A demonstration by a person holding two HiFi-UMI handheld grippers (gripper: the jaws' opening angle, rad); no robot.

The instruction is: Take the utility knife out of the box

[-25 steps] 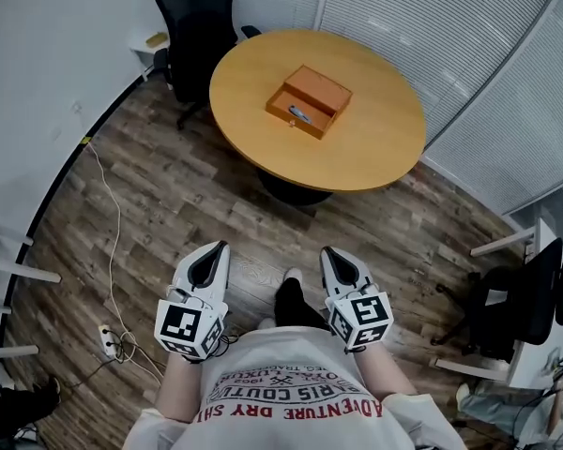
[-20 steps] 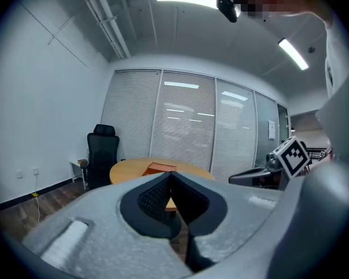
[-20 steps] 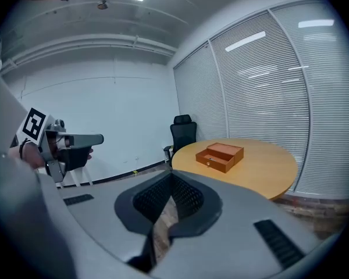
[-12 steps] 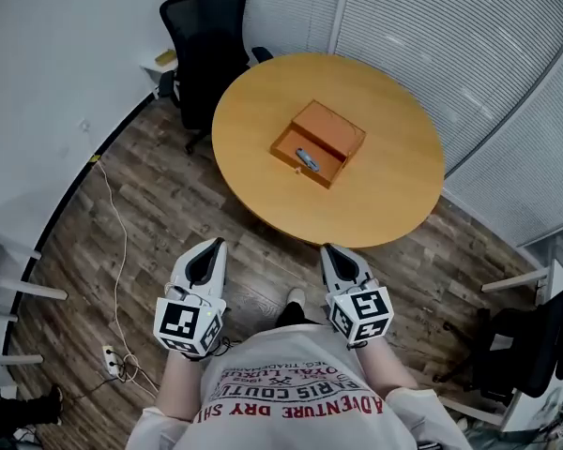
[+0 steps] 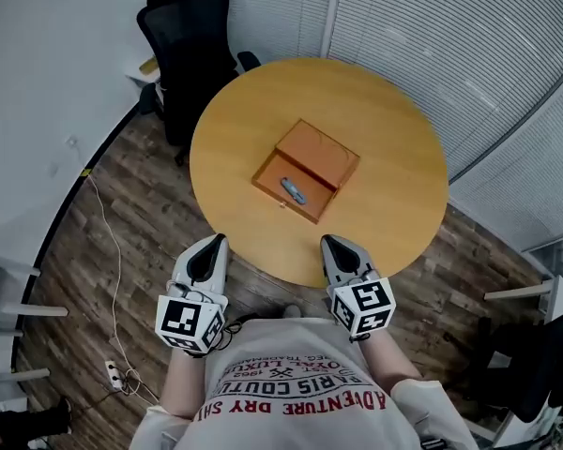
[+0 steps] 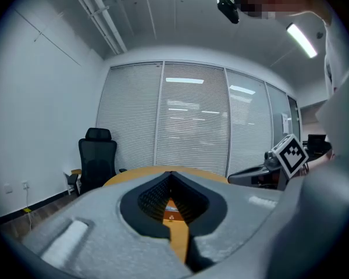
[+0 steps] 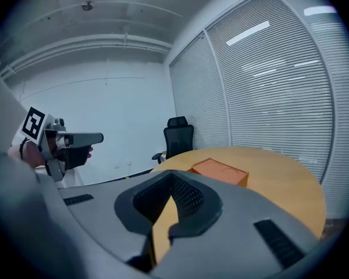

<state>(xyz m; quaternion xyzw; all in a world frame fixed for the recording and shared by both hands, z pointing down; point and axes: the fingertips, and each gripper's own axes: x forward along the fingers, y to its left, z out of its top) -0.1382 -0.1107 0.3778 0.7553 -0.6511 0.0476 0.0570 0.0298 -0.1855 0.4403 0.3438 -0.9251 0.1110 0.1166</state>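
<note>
An open orange box (image 5: 311,164) lies near the middle of the round wooden table (image 5: 394,139). The grey-blue utility knife (image 5: 292,190) rests inside its front tray, and the lid lies flat behind it. My left gripper (image 5: 218,243) and right gripper (image 5: 327,242) are held side by side at the table's near edge, short of the box, pointing at it. Both are shut with nothing in them. The right gripper view shows the box (image 7: 219,171) ahead on the table beyond the closed jaws. The left gripper view shows a sliver of the box (image 6: 170,206) through the gap behind its tips.
A black office chair (image 5: 190,45) stands at the table's far left. Window blinds (image 5: 469,36) line the far side. A white cable (image 5: 115,251) and power strip (image 5: 114,374) lie on the wood floor at left. Another dark chair (image 5: 525,373) is at right.
The person has walked up to the table: table and box now sit nearer and lower in the head view, and the grippers reach its near edge. Both jaws stay closed.
</note>
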